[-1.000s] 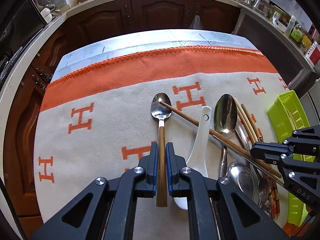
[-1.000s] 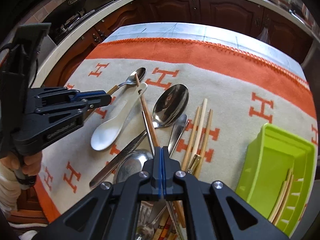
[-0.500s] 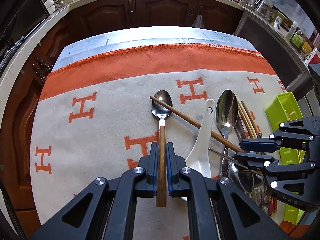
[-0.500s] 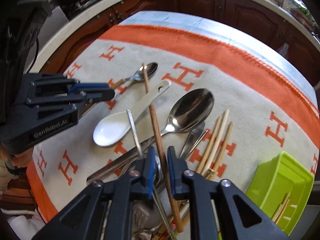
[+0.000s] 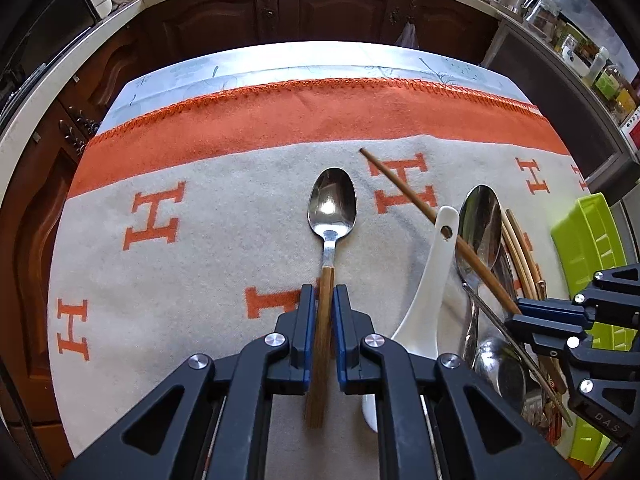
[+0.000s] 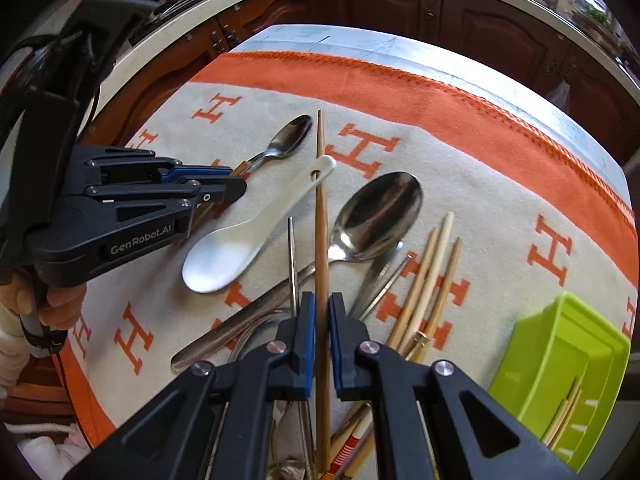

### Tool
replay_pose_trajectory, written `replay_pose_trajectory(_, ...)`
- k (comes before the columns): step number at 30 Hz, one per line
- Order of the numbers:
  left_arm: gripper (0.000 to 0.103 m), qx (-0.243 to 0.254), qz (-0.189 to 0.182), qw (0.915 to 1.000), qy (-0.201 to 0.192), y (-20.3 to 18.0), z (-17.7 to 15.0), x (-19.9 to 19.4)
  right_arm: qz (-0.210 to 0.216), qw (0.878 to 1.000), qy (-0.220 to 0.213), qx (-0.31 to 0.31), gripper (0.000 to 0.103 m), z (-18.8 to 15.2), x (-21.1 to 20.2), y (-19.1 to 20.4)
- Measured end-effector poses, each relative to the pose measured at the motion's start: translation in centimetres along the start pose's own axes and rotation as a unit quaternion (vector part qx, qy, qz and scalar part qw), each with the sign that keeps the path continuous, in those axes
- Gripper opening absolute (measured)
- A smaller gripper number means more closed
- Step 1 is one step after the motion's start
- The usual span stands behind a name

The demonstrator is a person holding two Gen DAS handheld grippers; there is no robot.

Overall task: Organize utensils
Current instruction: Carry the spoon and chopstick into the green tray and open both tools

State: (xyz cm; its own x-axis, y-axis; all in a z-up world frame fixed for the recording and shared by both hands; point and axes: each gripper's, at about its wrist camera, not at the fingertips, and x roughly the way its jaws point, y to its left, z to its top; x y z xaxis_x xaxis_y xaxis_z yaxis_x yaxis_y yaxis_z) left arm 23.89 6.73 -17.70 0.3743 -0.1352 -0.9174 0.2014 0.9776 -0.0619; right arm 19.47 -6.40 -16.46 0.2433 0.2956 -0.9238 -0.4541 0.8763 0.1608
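My left gripper (image 5: 325, 292) is shut on the wooden handle of a steel spoon (image 5: 332, 204), held pointing forward over the cloth; it shows in the right wrist view (image 6: 280, 144) too. My right gripper (image 6: 322, 300) is shut on a brown chopstick (image 6: 320, 208) that points forward over a white ceramic spoon (image 6: 256, 228). The chopstick also shows in the left wrist view (image 5: 424, 204), with the right gripper (image 5: 520, 312) at its low end. A thin metal chopstick (image 6: 292, 256) sticks up just left of the right fingers.
A green plastic tray (image 6: 560, 364) with several pale chopsticks stands at the right. A large steel spoon (image 6: 376, 212), more steel spoons and several pale chopsticks (image 6: 432, 272) lie piled on the orange-and-cream cloth (image 6: 480, 168). Dark cabinets lie beyond the table's far edge.
The right gripper opened, then closed on the brown chopstick, which has swung its tip off the held spoon and farther away. The left gripper keeps its hold on the spoon.
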Motion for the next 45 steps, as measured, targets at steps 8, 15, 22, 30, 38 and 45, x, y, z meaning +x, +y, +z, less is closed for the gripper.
replay_pose_trajectory(8,0.004,-0.052,0.010,0.9976,-0.045,0.5,-0.3,-3.0,0.011,0.995,-0.050,0.088,0.006,-1.3,-3.6,-2.6)
replay_pose_trajectory(15,0.004,-0.042,-0.016,0.9948,-0.091,-2.3,-1.7,-9.0,0.039,0.983,-0.098,0.152,0.006,-4.2,-7.8,-4.3)
replay_pose_trajectory(22,0.004,-0.012,-0.075,0.9898,-0.120,-8.9,-3.6,-14.4,0.040,0.969,-0.125,0.211,0.006,-10.0,-11.6,-6.0)
replay_pose_trajectory(30,0.004,0.031,-0.114,0.9915,-0.055,-19.1,-5.4,-12.1,0.003,0.965,-0.093,0.245,0.006,-16.3,-12.3,-8.8)
replay_pose_trajectory(38,0.005,0.034,-0.131,0.9906,0.017,-23.8,-7.1,-7.8,-0.014,0.958,-0.079,0.274,0.008,-19.0,-12.0,-10.6)
replay_pose_trajectory(45,0.021,0.051,-0.115,0.9918,0.023,-24.7,-8.0,-8.0,-0.005,0.957,-0.086,0.279,0.012,-20.4,-12.2,-10.6)
